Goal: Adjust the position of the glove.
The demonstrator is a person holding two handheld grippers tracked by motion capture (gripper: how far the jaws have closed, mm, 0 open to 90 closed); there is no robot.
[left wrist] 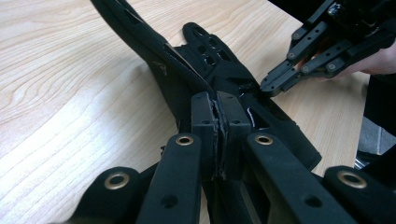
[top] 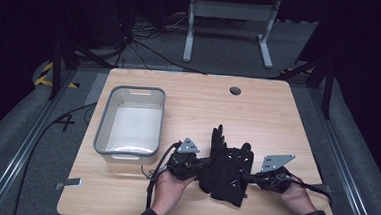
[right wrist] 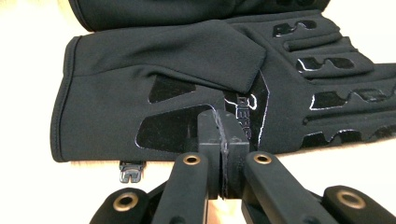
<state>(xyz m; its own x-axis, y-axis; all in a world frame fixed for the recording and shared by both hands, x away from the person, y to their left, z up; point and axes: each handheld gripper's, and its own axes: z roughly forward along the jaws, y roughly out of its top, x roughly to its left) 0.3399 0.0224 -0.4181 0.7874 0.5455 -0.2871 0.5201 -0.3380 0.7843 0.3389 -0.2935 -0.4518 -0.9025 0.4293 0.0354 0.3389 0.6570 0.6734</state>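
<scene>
A lab recording bay: a lone wooden tabletop [top: 258,106] on grey carpet [top: 17,117], black curtains around, loose cables [top: 147,40] trailing past its far edge, hazard tape [top: 44,73] at the left.

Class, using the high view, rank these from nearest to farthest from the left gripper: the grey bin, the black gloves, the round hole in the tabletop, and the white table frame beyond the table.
1. black gloves, directly beside the left gripper, on its right.
2. grey bin, up and left on the table.
3. round hole, near the table's far edge.
4. white table frame, on the floor beyond the table.
</scene>
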